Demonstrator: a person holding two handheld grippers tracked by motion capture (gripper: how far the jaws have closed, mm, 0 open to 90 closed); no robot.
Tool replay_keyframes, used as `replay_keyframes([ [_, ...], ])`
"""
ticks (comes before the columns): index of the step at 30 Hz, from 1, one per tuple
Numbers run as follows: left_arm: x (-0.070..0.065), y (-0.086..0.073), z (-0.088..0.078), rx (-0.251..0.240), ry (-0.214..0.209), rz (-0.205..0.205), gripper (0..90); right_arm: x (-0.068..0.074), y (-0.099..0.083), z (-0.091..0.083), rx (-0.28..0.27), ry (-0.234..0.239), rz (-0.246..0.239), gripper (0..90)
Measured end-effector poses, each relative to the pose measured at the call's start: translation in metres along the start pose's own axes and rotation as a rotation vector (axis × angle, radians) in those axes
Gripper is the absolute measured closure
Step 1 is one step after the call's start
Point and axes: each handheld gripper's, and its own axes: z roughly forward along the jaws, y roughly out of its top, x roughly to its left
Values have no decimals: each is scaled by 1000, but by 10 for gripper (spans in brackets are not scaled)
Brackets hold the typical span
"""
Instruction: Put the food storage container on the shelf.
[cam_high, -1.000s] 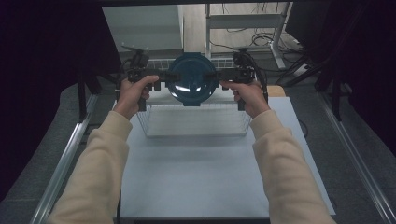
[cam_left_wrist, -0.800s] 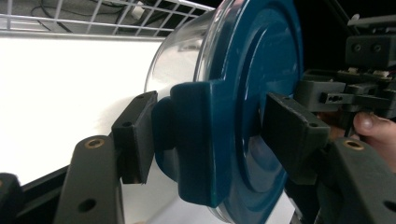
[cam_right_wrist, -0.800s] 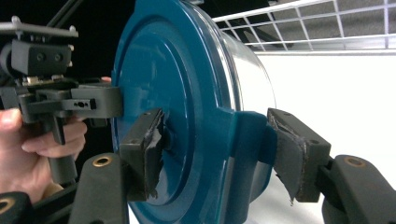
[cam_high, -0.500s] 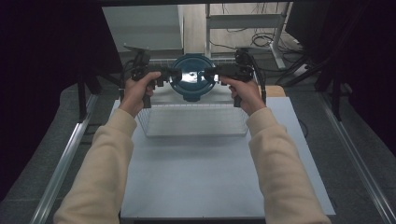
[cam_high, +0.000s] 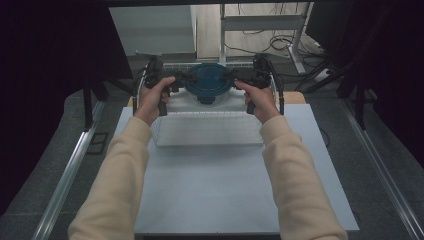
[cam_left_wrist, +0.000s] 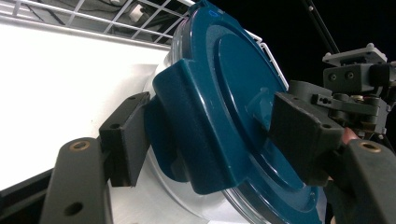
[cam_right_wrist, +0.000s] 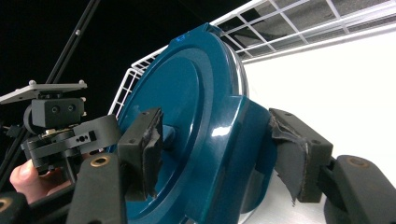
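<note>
Held aloft between both tools over the far end of the white tabletop: a round container with a dark teal lid and a clear body, above and just behind a white wire rack. Left tool clamped on the lid's left latch tab, one jaw on the tab's outer face, the other pressed to the lid's top, as seen in the left gripper view. Right tool clenched likewise on the opposite tab, worn pads either side of it in the right gripper view. Lid tilted on edge relative to each tool's camera; clear rim peeking out beneath. Likely step: carrying or lowering the container as a pair. Best done level, both hands moving together at one pace, squeeze kept even so neither tab slips or pops open, rack wires cleared before descent.
</note>
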Motion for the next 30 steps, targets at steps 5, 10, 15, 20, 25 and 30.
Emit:
replay_keyframes([
  [5,-2,-1,0,-6,16,9,304,1,-2,-1,-12,-12,-15,347],
  [10,-7,-1,-3,-33,71,45,204,7,-4,-5,-52,-71,-79,233],
  [15,-16,-4,-17,-68,103,111,192,16,-7,-22,-102,-61,-176,191],
  [20,-28,-14,-32,-86,114,164,190,17,-11,-35,-113,-48,-259,193],
  [25,-41,-36,-49,-78,109,242,201,21,-27,-54,-99,-67,-426,214],
  [30,-48,-64,-59,-63,127,331,205,23,-50,-71,-80,-75,-530,229],
])
